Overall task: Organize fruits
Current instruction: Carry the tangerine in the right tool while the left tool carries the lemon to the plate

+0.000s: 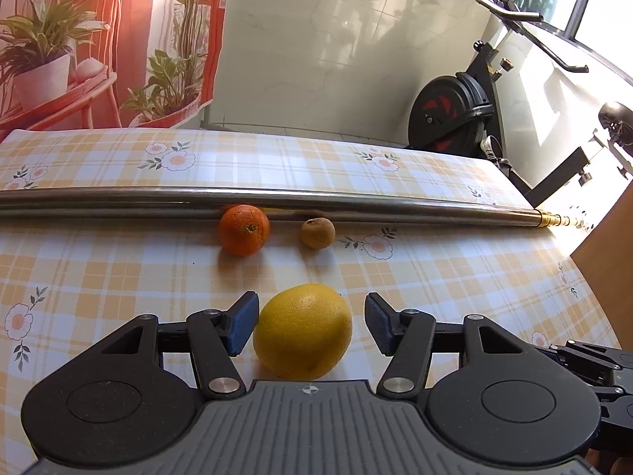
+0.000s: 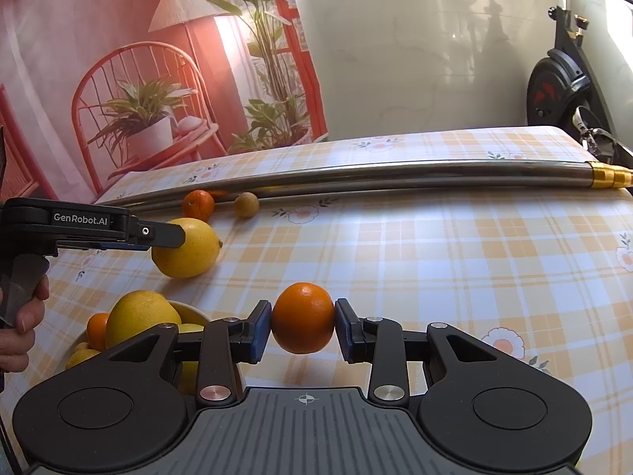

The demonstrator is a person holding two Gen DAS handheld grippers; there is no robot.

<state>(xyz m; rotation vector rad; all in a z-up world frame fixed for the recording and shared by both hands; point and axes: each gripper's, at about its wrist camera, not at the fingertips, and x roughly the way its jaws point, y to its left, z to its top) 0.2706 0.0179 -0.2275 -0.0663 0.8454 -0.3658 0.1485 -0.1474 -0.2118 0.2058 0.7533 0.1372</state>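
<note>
The left tongs (image 1: pixel 308 326) are standing spread around the big lemon (image 1: pixel 302 330) lying on the checked surface (image 1: pixel 455 277), its left pad almost touching the peel, its right pad clear; the lemon's long axis is running roughly crosswise between the pads. Farther off, a small orange (image 1: pixel 244 229) and a brown fruit (image 1: pixel 317 232) are resting against the metal pole (image 1: pixel 356 200). The right tongs (image 2: pixel 303 322) are pinching a mandarin (image 2: pixel 303 318), hanging just right of the fruit bowl (image 2: pixel 194 310)

Bright sunlight from the right, soft shadows, sharp focus, strong fisheye bending at the edges.
</note>
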